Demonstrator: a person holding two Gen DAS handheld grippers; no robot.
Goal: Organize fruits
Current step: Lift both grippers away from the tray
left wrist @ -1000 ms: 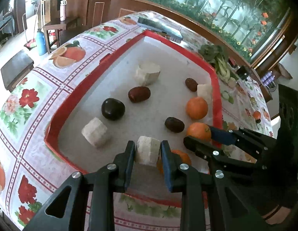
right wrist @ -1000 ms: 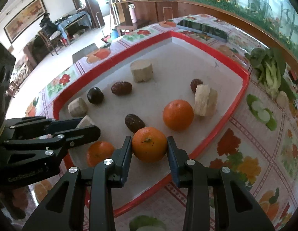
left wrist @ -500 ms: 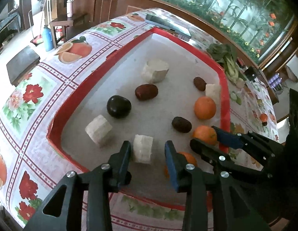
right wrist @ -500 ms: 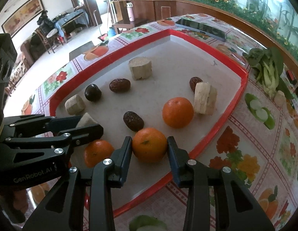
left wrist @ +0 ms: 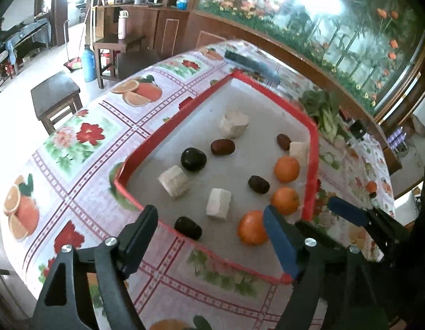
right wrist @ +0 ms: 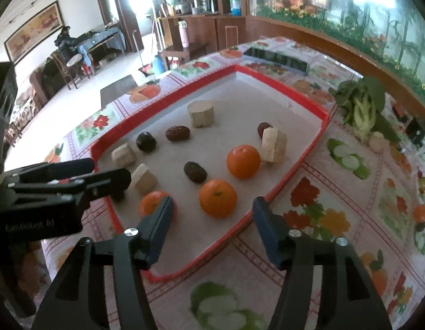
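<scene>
Floral tablecloth [right wrist: 322,206] carries a red-rimmed tray [right wrist: 308,154] holding three oranges [right wrist: 218,198], dark fruits and pale chunks. Left gripper [left wrist: 209,236] and right gripper [right wrist: 212,220]: both spread wide, empty, above the tray's near edge.

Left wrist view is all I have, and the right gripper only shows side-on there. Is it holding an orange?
Observer: No. From its own camera, the right gripper has its fingers spread wide, with nothing between them.
Operator: Where is the closest orange to that gap?
Observer: The middle orange sits on the tray just ahead of the gap and touches neither finger.
Operator: Anything crowding the fingers?
Observer: The left finger overlaps the near orange in that view. Whether they touch, I cannot tell.
</scene>
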